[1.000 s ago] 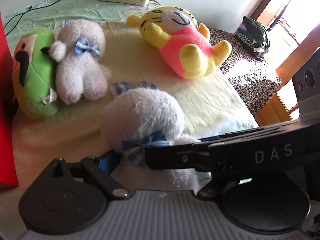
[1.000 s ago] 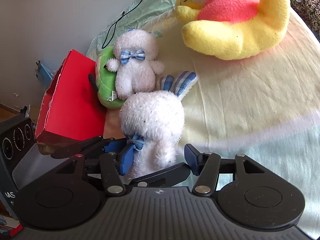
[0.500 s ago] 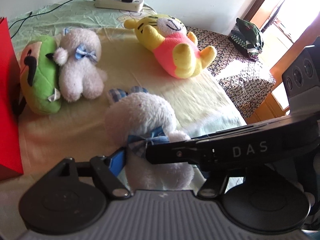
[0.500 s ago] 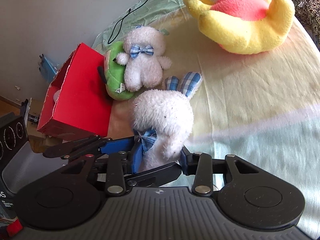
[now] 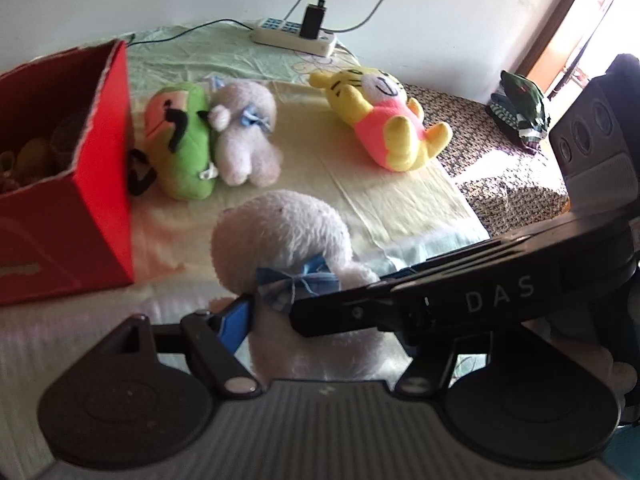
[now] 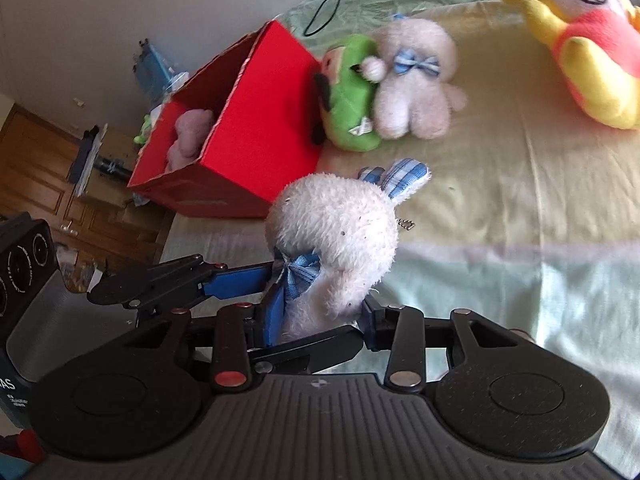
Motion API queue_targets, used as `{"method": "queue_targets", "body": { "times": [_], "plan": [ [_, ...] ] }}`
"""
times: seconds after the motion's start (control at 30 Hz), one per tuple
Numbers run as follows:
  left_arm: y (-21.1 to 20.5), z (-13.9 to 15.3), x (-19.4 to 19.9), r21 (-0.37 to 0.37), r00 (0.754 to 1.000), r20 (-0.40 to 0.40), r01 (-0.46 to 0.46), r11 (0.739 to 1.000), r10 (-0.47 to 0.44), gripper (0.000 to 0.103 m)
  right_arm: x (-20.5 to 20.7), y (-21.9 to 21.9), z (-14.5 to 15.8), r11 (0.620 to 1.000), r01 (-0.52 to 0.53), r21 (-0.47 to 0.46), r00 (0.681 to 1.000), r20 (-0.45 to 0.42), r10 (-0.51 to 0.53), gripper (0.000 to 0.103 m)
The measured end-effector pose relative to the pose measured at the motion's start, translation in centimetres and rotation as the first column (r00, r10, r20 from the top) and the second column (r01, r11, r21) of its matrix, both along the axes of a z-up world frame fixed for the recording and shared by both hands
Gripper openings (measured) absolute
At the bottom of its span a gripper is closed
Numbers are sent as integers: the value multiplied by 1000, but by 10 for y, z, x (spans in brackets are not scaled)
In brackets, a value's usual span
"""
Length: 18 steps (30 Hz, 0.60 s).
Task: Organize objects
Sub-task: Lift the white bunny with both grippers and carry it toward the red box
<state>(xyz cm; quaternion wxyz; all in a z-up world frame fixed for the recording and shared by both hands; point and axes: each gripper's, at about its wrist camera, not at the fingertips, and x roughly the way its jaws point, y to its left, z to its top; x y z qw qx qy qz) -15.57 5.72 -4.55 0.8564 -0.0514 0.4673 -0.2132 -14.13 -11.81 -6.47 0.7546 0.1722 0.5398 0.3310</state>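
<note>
Both my grippers are closed on the white plush rabbit (image 6: pixel 340 232). My right gripper (image 6: pixel 320 316) pinches its lower body, blue pads on either side. My left gripper (image 5: pixel 280 316) comes in crosswise at the blue bow; its left pad touches the plush, its other finger is hidden behind my right gripper. The rabbit sits held above the bed sheet (image 6: pixel 520 184), near the red box (image 6: pixel 256 136), which is open on top with a plush inside. Beside the box lie a green plush (image 6: pixel 350 96) and a small white plush (image 6: pixel 416 84), touching. A yellow plush (image 5: pixel 384 120) lies well apart.
</note>
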Motion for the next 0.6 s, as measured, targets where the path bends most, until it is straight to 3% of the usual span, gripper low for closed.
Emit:
{"method": "queue_targets", "body": {
  "times": [0.2,0.37,0.6],
  "plan": [
    [46,10,-30,23,985,-4,-171,985,171,69,-1,52,5,984,-173,43,985,-4,173,42],
    [86,21,-50,38,954,5,-299,954,299,69,-3,101,15,952,-299,72,954,22,298,42],
    [137,49,-73,60,911,64,-411,910,407,69,-2,165,38,900,-419,121,908,82,411,42]
  ]
}}
